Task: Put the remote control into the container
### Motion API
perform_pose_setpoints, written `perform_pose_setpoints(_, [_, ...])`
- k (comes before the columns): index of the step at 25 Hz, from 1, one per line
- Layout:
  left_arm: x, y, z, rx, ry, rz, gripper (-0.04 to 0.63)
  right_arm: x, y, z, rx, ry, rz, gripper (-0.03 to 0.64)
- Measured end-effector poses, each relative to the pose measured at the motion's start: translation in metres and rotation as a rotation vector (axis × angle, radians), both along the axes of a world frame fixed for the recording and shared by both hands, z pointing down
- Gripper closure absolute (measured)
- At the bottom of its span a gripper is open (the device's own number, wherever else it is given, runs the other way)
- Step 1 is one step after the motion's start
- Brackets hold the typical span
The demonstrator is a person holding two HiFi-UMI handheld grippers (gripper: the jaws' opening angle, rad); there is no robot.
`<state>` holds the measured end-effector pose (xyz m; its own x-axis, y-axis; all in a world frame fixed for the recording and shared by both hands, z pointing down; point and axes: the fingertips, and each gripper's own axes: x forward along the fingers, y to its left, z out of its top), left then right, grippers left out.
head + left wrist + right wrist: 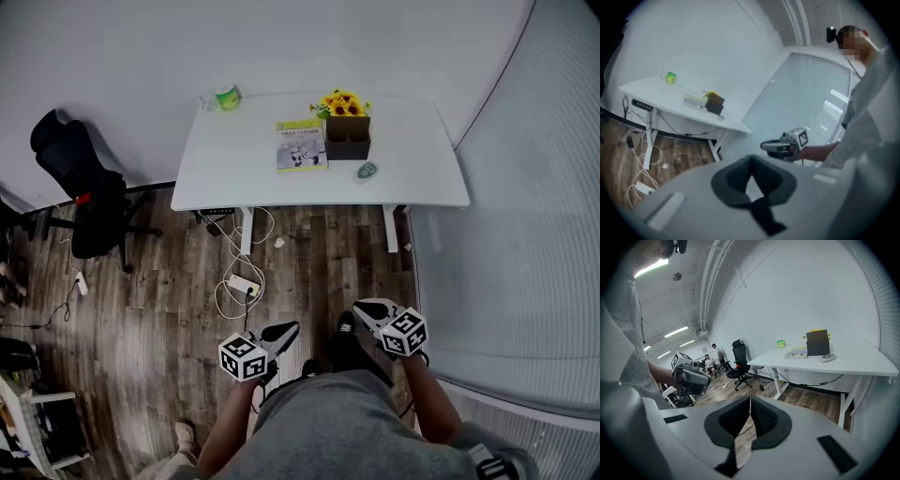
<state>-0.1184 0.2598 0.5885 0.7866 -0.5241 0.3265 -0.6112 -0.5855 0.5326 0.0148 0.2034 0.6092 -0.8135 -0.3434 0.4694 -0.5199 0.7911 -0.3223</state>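
Nearest the head camera, I hold the left gripper (284,330) and the right gripper (364,307) low in front of the person's torso. Both are above the wooden floor (309,253) and point toward the table (422,187). Jaw state: each gripper's own view shows its pads brought together with nothing between them, so both are closed and empty. Task status: nothing is visibly done yet. The remote control (367,171) lies flat on the table top, just beside the container (348,139), at that box's near right corner and outside it. The container stands upright, with sunflowers (342,103) at its far side and a booklet (301,145) on its left. Position relative to the jaws: the remote control is well apart from both grippers, across open floor. In the right gripper view it sits right of and above the jaw line. Remaining, in my judgement: approach the table, open one gripper, grasp the remote control, lift it, and release it into the container.
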Motion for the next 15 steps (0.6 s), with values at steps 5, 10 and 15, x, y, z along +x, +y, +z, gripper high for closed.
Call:
perform_pose_setpoints(5, [0.015,-0.031,0.001,-0.023,-0.021,-0.007,0.597,0.015,-0.031,0.0,-0.016,-0.007,-0.018,0.6])
perform_pose_setpoints(10, [0.036,-0.072,-0.007,-0.019,-0.026,-0.019,0.597,0.032,-0.072,-0.004,-0.01,-0.012,-0.048,0.6])
perform_pose_setpoints(15, [0.063,-0.105,-0.008,-0.016,-0.034,-0.009,0.597,0.051,-0.106,-0.005,-0.006,-0.023,-0.059,0.6])
